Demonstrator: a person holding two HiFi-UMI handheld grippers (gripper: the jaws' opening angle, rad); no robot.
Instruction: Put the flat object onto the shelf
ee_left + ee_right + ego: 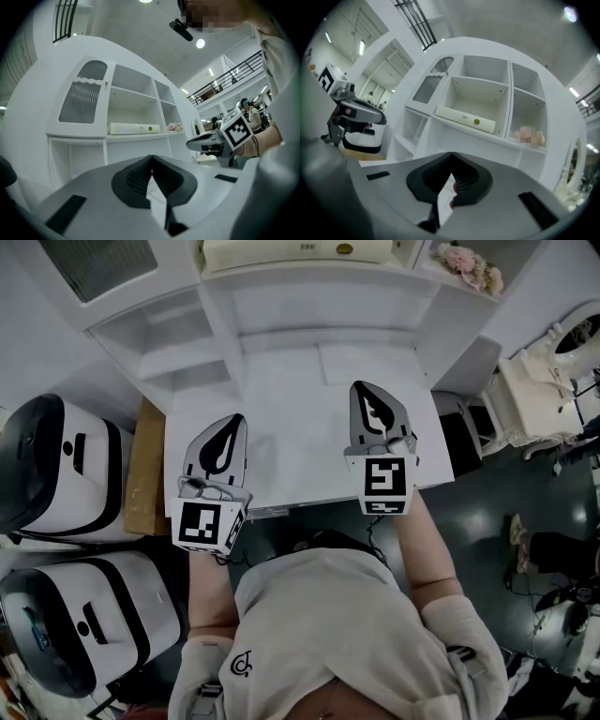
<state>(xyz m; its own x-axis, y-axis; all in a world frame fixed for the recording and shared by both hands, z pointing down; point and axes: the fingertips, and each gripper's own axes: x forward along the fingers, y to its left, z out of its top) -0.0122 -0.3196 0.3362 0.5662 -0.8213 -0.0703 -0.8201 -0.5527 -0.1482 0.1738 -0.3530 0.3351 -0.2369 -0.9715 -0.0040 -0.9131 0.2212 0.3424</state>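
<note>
left gripper point(151, 160): jaws together; right gripper point(450, 157): jaws together (both pointing forward, side by side)

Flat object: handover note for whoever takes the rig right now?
Left gripper: fingers shut, empty, above the table.
Right gripper: fingers shut, empty, beside it over the table.
Flat object: lying on the middle shelf, neither gripper touching it.
Done: placement looks complete.
Left: likely nothing but pulling both grippers back.
</note>
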